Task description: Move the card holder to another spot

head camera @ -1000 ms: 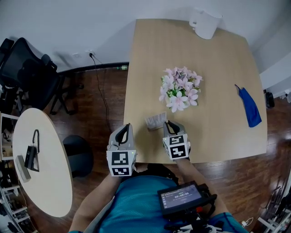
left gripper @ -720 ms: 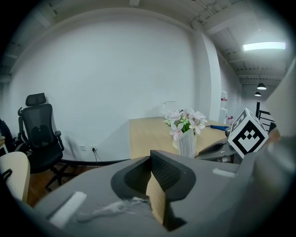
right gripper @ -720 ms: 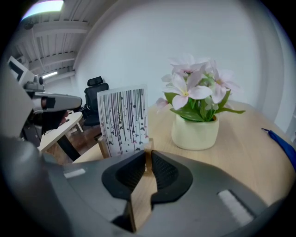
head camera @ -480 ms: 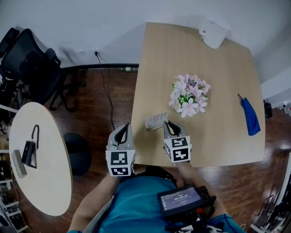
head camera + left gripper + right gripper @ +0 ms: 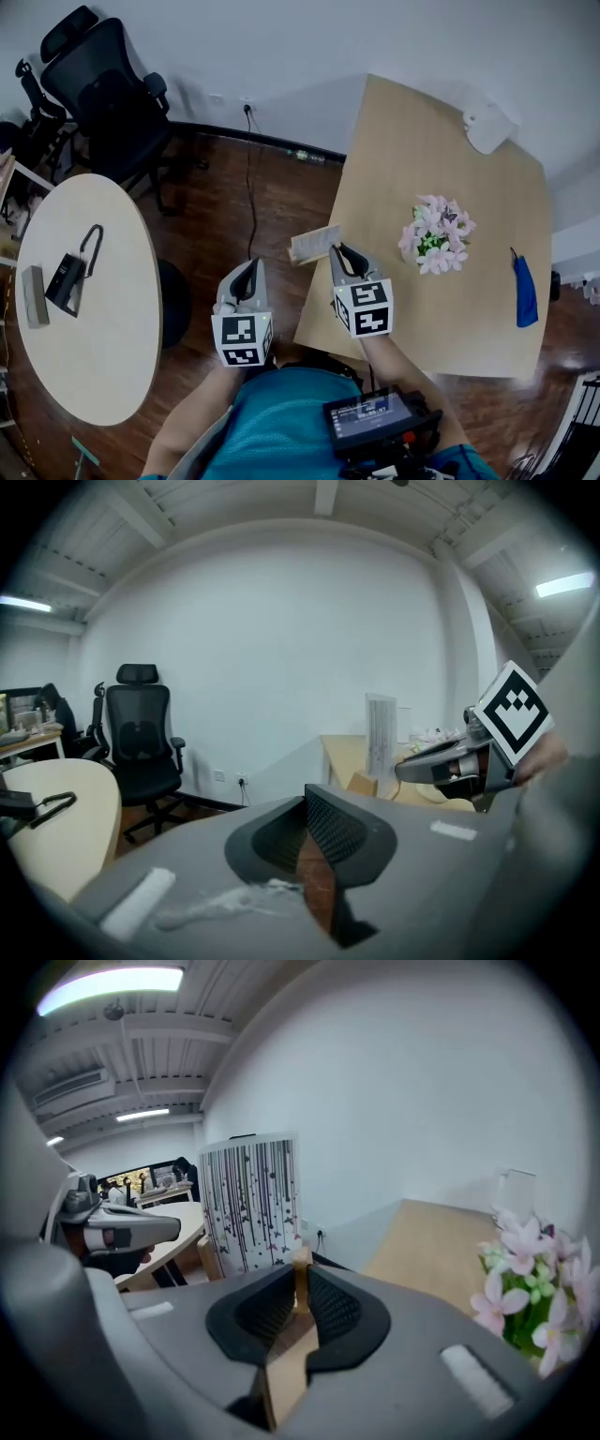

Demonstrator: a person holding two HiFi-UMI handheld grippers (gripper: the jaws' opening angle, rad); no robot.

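Standing at the near left corner of a wooden table (image 5: 469, 309), with a round pale table (image 5: 103, 356) off to the left across a strip of dark floor and a black office chair (image 5: 108, 103) beyond it. Reaching both forearms forward from the body, the left forearm (image 5: 192, 417) and right forearm (image 5: 386, 354) running roughly side by side and close together, the marker cubes facing up toward the head camera. Pointing both grippers ahead and somewhat downward.

Carrying the card holder (image 5: 315, 244) in the right gripper (image 5: 337, 248), out in the air at the wooden table's left edge, on the side facing the round table. Clamping the jaws (image 5: 298, 1283) on the holder's thin wooden base, so that the striped card (image 5: 251, 1204) is standing upright just past the pads, its patterned face turned back toward the gripper. Keeping the holder's long axis crosswise to the jaws, running left to right in the head view and tilting slightly up toward the right.

Holding the left gripper (image 5: 248, 267) just beside the right one, over the floor, its pads (image 5: 305, 803) pressed together with nothing between them.

Leaving a bunch of pink flowers (image 5: 434, 234) and a blue cloth (image 5: 525, 291) resting farther out on the wooden table.
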